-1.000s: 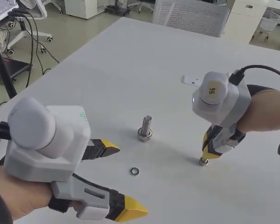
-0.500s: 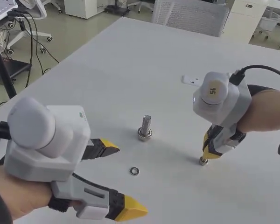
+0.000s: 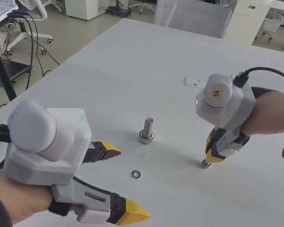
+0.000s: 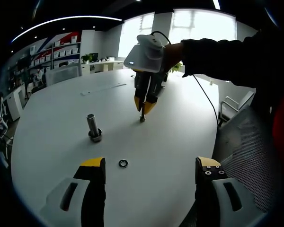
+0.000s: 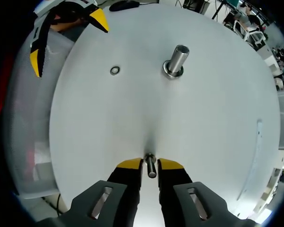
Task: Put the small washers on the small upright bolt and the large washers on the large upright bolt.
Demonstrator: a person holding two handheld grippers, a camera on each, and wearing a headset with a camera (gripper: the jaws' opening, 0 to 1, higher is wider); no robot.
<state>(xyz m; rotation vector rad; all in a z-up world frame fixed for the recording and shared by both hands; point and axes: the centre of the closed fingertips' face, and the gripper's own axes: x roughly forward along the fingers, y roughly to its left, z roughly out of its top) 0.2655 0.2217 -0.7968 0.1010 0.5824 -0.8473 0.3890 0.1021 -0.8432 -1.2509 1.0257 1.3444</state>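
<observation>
Yellow-tipped right gripper (image 3: 210, 158) jaws flank the small bolt (image 5: 151, 166) closely, grip unclear; left gripper (image 4: 150, 165) jaws gape wide, empty.

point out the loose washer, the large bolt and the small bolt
loose washer (image 3: 136, 174), head view, centre of the ring
large bolt (image 3: 148, 125), head view, threaded shaft
small bolt (image 5: 151, 166), right gripper view, its shaft

The right gripper (image 3: 208, 160) has its fingers (image 3: 212, 152) over most of the small bolt (image 3: 206, 164); just its foot peeks out. I can't tell if they pinch it. The washers (image 3: 146, 138) round the large bolt (image 3: 148, 125) are too small to count.
</observation>
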